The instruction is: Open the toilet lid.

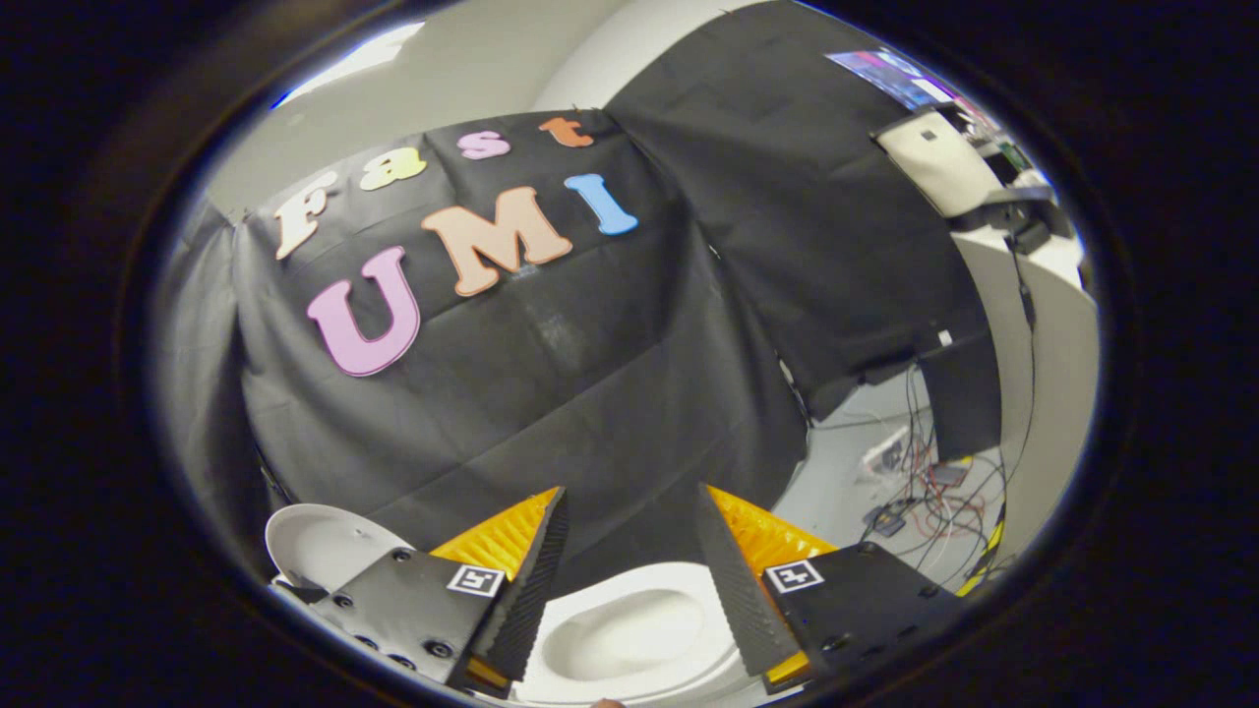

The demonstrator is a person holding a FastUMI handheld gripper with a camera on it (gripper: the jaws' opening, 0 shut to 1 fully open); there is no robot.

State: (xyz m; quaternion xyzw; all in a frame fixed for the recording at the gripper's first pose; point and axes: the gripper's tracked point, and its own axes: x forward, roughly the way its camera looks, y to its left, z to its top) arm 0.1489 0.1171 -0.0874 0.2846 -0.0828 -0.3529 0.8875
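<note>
Black cloth drapes the booth's wall (551, 393) across the whole background, with a pale ceiling (462, 69) above it. At about 4 o'clock from the fingers, past the cloth's edge, a tangle of cables (929, 487) lies on a light floor (836, 462), beside a white partition (1057, 393) that carries some equipment at its top.

The gripper (629, 516) stands wide open, its two fingers well apart and touching nothing. Each finger shows an orange ribbed outer face and a dark ribbed pad (536, 580), with a small square marker on its black mount.

The toilet's white seat and bowl (629, 634) lie between the fingers and close under them, at 6 o'clock from the fingertips; the bowl's opening is exposed. The toilet lid (329, 543) is raised, showing as a white rounded panel at about 8 o'clock, just beyond the left finger's mount and against the cloth. Whether the lid leans on anything behind it cannot be told.
</note>
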